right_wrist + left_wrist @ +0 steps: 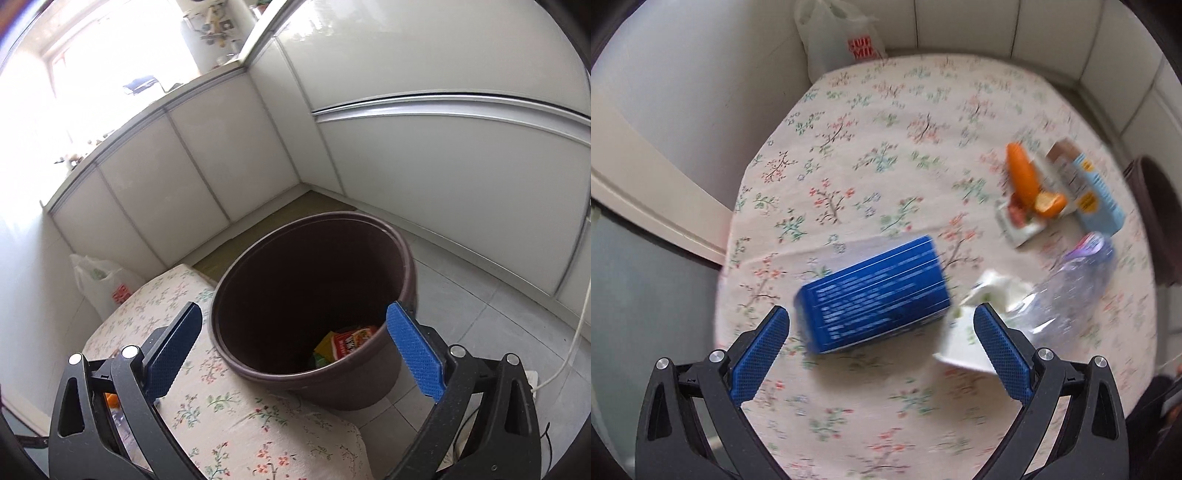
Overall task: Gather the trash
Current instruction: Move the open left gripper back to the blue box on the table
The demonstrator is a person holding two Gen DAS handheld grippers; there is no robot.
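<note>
In the left wrist view, a white plastic bag (pixel 836 37) sits at the upper left, past the far edge of the flowered tablecloth (pixel 886 110). The left gripper (pixel 881 325) hangs wide open and empty at the bottom, a blue box (pixel 873 295) lying just beyond its fingertips. Right of the box are crumpled white paper (pixel 993 295) and a clear plastic bottle (pixel 1071 284); at the upper right lie an orange bottle (pixel 1021 175) and a light blue carton (pixel 1089 188). In the right wrist view, the right gripper (pixel 293 325) is also spread wide, holding nothing, over a brown bin (pixel 314 295) beside the table, with a red and yellow wrapper (pixel 345 345) inside.
</note>
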